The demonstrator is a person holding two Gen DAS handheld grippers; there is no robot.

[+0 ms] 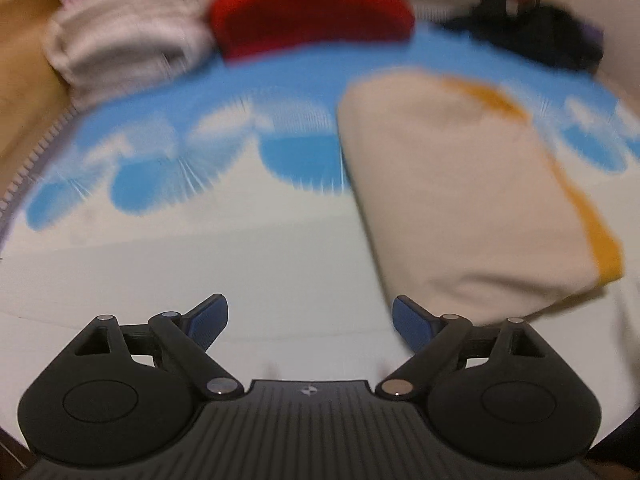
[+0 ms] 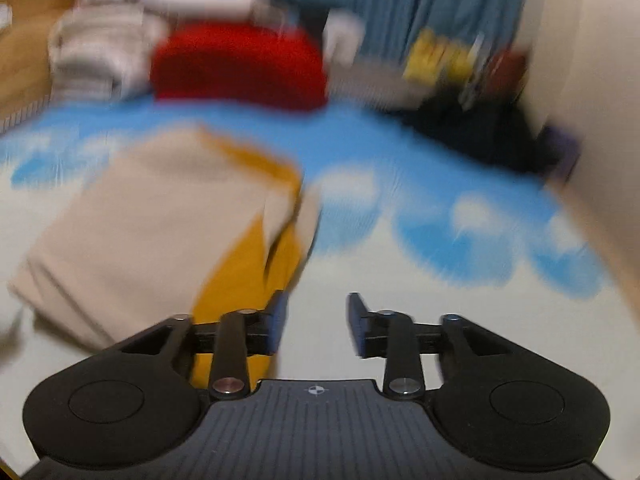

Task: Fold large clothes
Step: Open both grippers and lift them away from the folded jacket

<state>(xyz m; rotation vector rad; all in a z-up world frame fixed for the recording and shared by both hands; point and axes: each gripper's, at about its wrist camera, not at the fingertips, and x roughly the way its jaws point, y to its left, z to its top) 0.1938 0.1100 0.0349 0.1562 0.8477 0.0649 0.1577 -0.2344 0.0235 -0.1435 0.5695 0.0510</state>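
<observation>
A folded beige garment (image 1: pixel 460 200) with a mustard-yellow part lies on the bedsheet (image 1: pixel 200 248), which is white with blue cloud shapes. Both pictures are blurred. The left gripper (image 1: pixel 310 320) has its jaws wide apart with nothing between them; the garment is just to its right, not touched. The right gripper (image 2: pixel 316 324) has its jaws half apart and also empty; the garment (image 2: pixel 152 220) is beside its left finger. Further back, a folded red cloth (image 1: pixel 312 12) lies next to a pile of pale folded clothes (image 1: pixel 124 36), and dark clothes (image 1: pixel 544 36) are heaped near the wall.
</observation>
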